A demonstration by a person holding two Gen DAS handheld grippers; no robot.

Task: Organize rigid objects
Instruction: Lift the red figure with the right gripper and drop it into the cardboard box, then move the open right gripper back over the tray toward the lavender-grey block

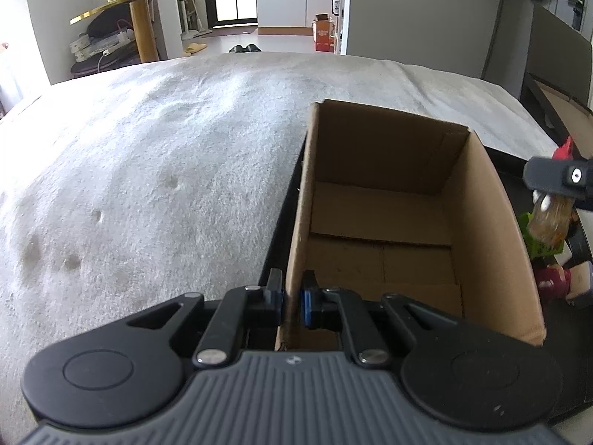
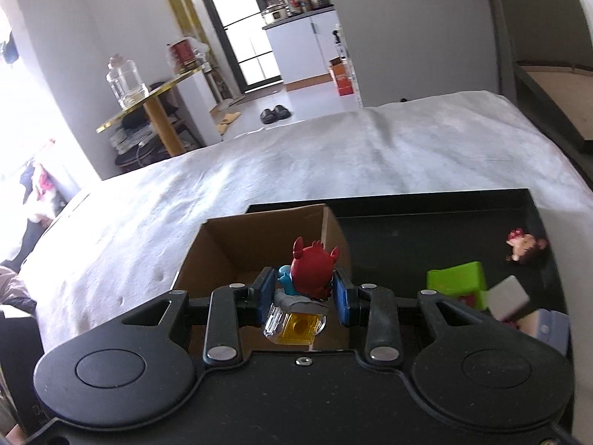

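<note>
An open cardboard box [image 1: 389, 200] stands in a black tray on a white bed cover. My left gripper [image 1: 291, 298] is shut on the box's near left wall. My right gripper [image 2: 302, 291] is shut on a red figurine [image 2: 313, 269] with a clear and yellow base, held just above the box [image 2: 237, 244]. In the left wrist view the right gripper's fingers [image 1: 556, 176] show beyond the box's right wall with the figurine's red top. The box is empty inside.
The black tray [image 2: 426, 218] holds a green block [image 2: 454, 282], a white block [image 2: 507, 296], a pale purple block [image 2: 552, 328] and a small doll [image 2: 524, 244] to the right of the box. The white bed cover [image 1: 148, 167] spreads left and beyond.
</note>
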